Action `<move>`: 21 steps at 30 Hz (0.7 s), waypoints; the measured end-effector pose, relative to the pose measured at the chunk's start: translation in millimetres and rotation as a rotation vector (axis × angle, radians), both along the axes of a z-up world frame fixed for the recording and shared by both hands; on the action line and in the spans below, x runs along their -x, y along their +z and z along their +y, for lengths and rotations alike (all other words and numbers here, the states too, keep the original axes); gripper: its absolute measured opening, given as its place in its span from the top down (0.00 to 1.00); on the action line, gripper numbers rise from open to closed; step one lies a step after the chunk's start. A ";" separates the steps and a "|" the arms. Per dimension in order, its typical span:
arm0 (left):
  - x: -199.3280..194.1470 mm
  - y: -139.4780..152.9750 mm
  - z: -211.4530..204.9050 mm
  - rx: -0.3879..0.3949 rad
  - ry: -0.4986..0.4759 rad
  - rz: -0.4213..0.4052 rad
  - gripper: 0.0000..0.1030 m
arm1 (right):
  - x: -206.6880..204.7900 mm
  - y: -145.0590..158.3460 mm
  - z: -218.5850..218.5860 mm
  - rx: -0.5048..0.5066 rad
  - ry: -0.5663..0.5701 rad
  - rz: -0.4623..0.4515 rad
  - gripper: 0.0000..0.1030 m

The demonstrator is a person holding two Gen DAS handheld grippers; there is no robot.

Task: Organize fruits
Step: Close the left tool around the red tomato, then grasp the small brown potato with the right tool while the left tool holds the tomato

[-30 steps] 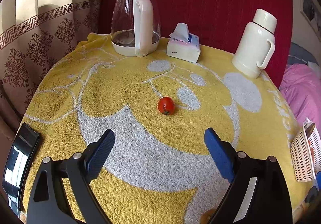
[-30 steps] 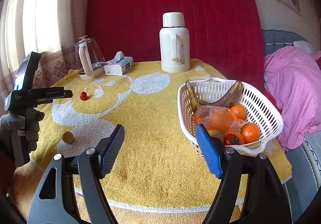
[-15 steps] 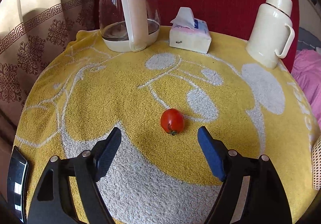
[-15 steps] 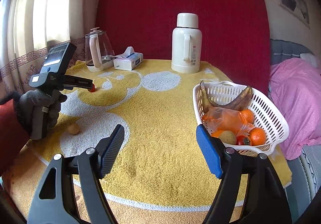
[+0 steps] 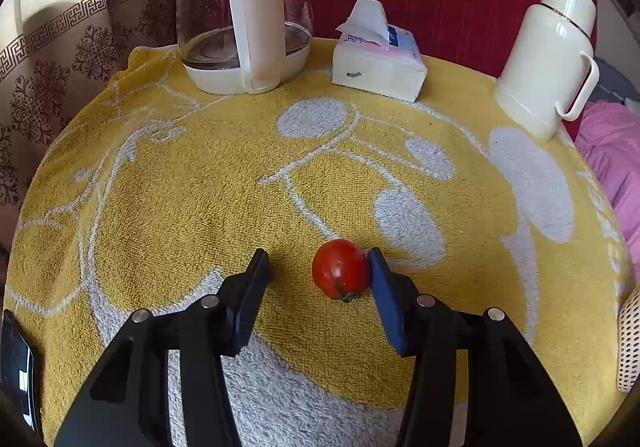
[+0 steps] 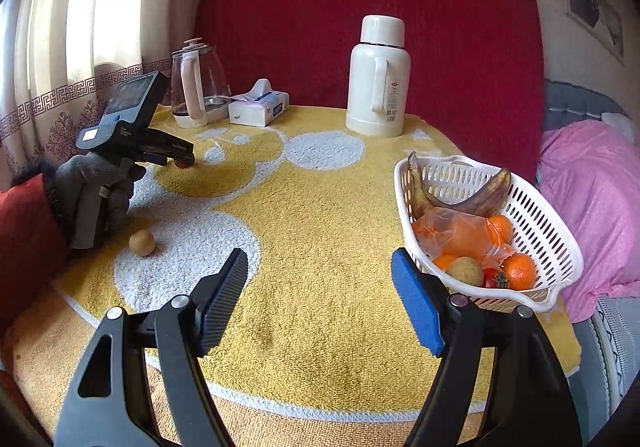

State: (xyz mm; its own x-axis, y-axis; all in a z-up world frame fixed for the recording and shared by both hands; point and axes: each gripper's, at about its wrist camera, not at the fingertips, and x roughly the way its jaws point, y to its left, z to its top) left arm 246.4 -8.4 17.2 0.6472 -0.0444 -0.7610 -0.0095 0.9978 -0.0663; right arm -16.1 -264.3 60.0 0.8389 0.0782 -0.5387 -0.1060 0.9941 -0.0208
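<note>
Tomato [image 5: 339,273], small and red, lies on the yellow towel [image 5: 192,207] between the fingers of the left gripper [image 5: 318,289]. It is nearly round, so it has hardly any long axis; its green stem end points toward the camera and slightly down onto the cloth. The jaws have just been closing around it: the right-hand blue pad [image 5: 385,303] touches its side, while the left-hand pad [image 5: 250,299] stands clear of it with a gap of towel between, so the fruit is not yet pinched.

From the right wrist view, a gloved hand [image 6: 94,191] holds that left gripper low over the far left of the table, tilted downward. The right gripper [image 6: 320,303] hovers with jaws apart and nothing between them, above the near towel. Just right of it sits the white basket [image 6: 552,231], holding a dark banana [image 6: 476,199], oranges [image 6: 519,270] and a plastic bag. A small brown fruit [image 6: 142,242] lies on the towel near the gloved hand.
</note>
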 end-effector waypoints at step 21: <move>25.0 17.8 20.2 0.135 -0.013 -0.084 0.73 | -11.4 7.1 9.6 -0.033 0.029 0.013 0.27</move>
